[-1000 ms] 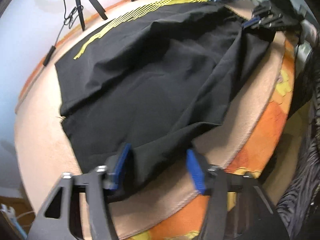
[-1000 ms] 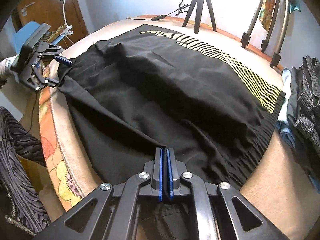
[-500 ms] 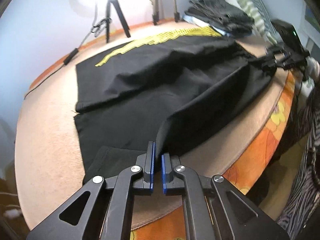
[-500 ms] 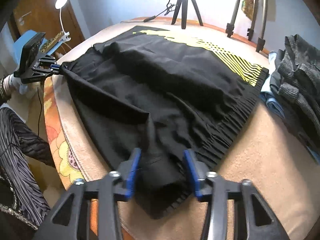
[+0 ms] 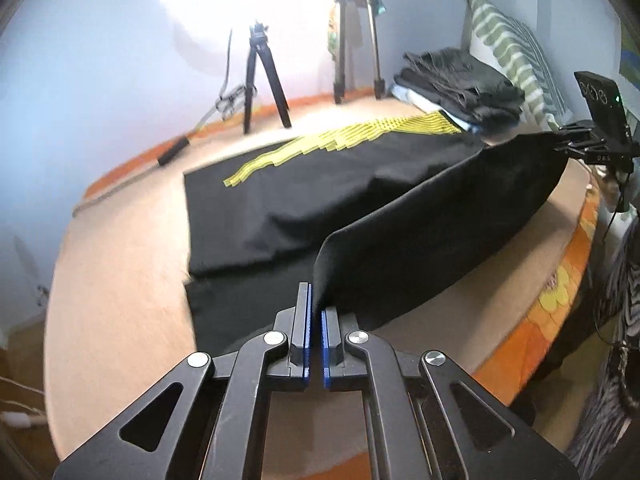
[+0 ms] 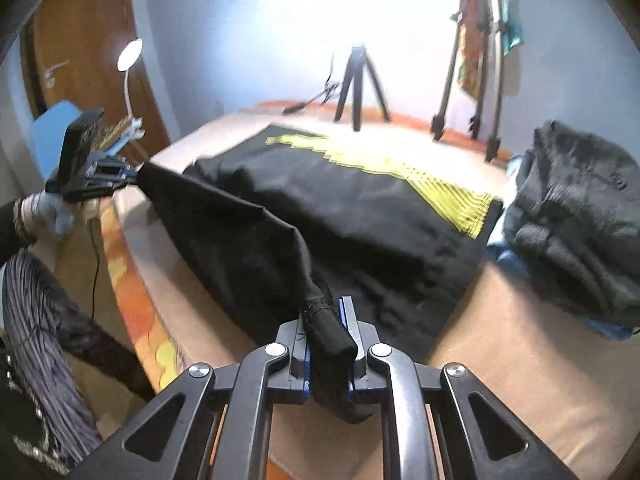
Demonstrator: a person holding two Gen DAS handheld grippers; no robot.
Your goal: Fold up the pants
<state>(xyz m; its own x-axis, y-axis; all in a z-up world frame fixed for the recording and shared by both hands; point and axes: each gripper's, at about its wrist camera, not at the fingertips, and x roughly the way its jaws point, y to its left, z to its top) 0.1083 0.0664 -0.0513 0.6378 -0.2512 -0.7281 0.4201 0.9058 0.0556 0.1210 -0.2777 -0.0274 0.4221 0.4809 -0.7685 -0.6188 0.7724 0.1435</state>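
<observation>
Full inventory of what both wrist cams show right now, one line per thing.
pants: one, black with yellow stripes, spread on the bed, near edge lifted between both grippers
bed cover: one, tan, under the pants
orange patterned sheet: one, at the bed's near edge
clothes pile: one, dark grey over light blue, beside the pants' waistband end
striped pillow: one, green and white, behind the pile
tripods: one small black one, taller stand legs beside it, far side by the wall
desk lamp: one, white, by the wooden door
left gripper: black, blue pads, jaws shut on the pants
right gripper: black, jaws just closing, shut on bunched pants fabric
</observation>
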